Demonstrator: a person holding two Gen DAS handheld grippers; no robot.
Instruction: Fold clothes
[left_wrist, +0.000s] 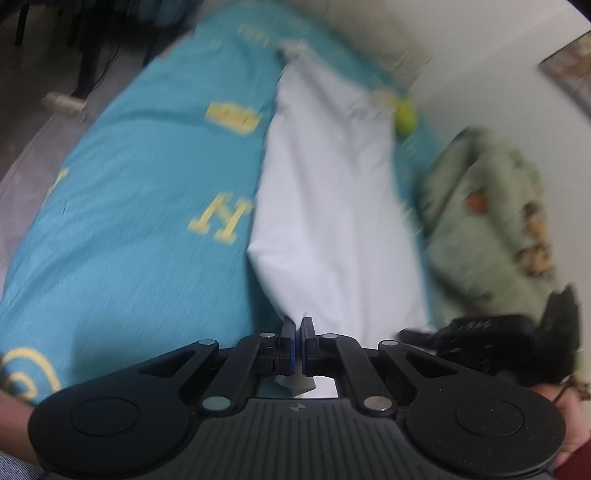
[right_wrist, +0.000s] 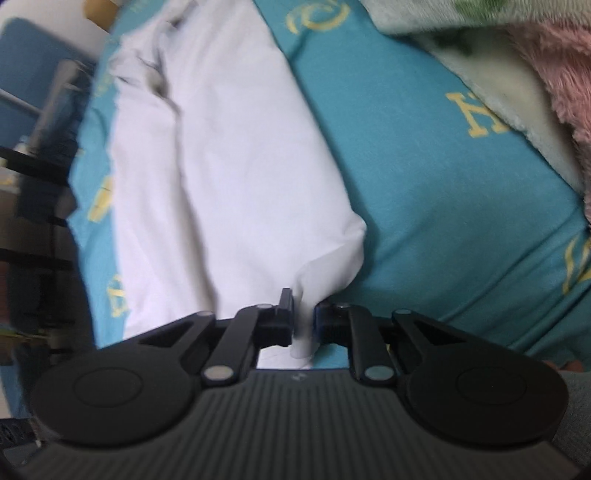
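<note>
White garment (left_wrist: 332, 206) on teal sheet (left_wrist: 147, 206): your L gripper (left_wrist: 298, 341) & R gripper (right_wrist: 303, 319) each pinch a near corner, jaws clamped tight on cloth.

Left of the white garment (left_wrist: 332, 206) you get a wide bare stretch of teal bedsheet (left_wrist: 140, 192), free to pass. On its other side only a thin strip of sheet, then the green patterned blanket (left_wrist: 491, 221) heaped up and blocking. A small green ball (left_wrist: 405, 117) sits at the garment's far corner. In the left wrist view the right claw (left_wrist: 480, 332) crowds just beside your left claw (left_wrist: 298, 332). Right wrist view: open sheet (right_wrist: 443, 206) beside the garment (right_wrist: 229, 166), walled by a fuzzy cream and pink blanket (right_wrist: 535, 96) at the top corner.
</note>
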